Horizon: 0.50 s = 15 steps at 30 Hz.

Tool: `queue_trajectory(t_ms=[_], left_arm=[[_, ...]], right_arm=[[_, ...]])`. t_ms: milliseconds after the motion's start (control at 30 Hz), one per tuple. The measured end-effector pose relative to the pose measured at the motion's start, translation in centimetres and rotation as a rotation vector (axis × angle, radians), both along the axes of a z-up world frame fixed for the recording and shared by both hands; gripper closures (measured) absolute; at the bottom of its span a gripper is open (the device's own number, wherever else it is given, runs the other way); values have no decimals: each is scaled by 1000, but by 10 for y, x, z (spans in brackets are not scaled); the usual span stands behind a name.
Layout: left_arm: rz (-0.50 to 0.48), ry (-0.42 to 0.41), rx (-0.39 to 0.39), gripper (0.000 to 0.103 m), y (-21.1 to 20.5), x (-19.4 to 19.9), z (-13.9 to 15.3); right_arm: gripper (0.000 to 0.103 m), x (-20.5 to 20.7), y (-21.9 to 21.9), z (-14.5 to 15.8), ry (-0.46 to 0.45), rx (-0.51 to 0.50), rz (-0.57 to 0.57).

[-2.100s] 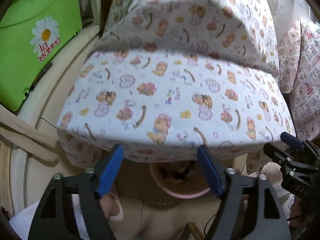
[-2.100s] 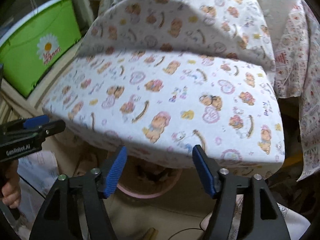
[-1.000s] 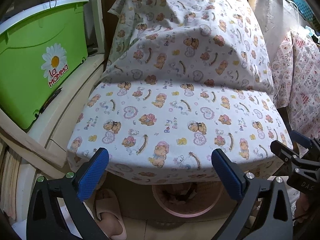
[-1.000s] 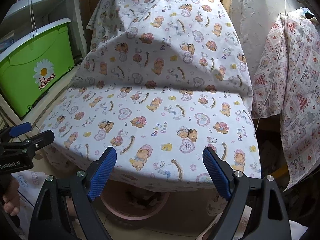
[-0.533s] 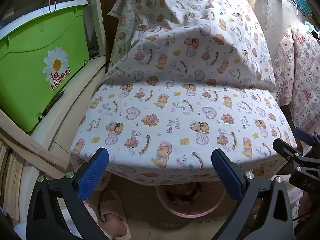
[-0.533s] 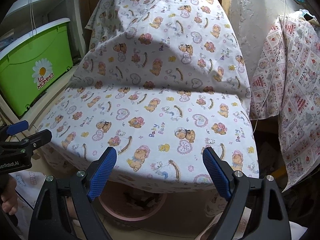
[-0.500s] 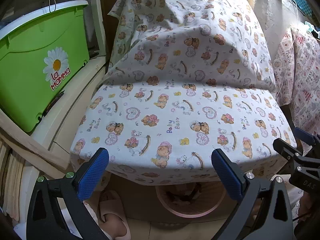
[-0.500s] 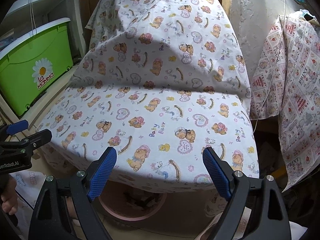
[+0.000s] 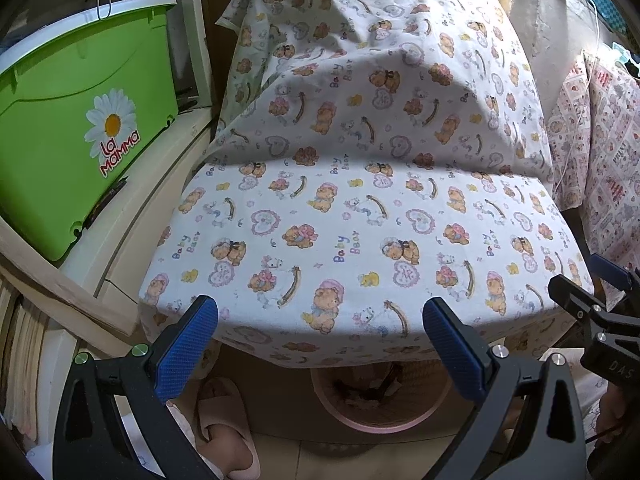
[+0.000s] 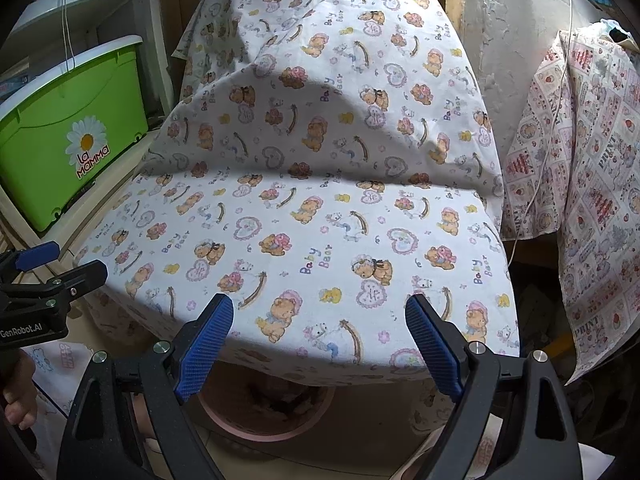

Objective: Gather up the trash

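Observation:
A pink waste basket (image 9: 380, 424) (image 10: 256, 428) with brown scraps inside stands on the floor, half hidden under the front edge of a surface draped in a bear-print cloth (image 9: 360, 232) (image 10: 304, 220). My left gripper (image 9: 320, 344) hangs open above that edge, nothing between its blue pads. My right gripper (image 10: 320, 340) is open too and holds nothing. Each gripper shows at the side of the other's view: the right gripper (image 9: 600, 300) at the right edge, the left gripper (image 10: 44, 276) at the left edge. No loose trash lies on the cloth.
A green lidded box (image 9: 72, 148) (image 10: 68, 140) with a daisy label sits on a pale shelf at the left. A strawberry-print cloth (image 10: 592, 184) and a white cord (image 10: 560, 92) hang at the right. A pink slipper (image 9: 224, 420) lies on the floor beside the basket.
Between two and one second ago both grippers pulled back and up from the basket and their jaws opened wider. Since one second ago hardly anything has shifted.

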State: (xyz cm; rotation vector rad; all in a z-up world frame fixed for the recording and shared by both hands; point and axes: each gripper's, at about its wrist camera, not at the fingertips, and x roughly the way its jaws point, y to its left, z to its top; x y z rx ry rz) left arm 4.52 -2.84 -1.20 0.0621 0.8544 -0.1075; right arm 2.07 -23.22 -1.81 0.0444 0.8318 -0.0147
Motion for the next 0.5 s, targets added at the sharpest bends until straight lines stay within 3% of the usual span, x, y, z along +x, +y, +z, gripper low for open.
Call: queue_trajectory(t_ms=[500], left_arm=[[-10, 11, 4, 2, -1, 0, -3]], right_arm=[[14, 0, 0, -1, 3, 1, -2]])
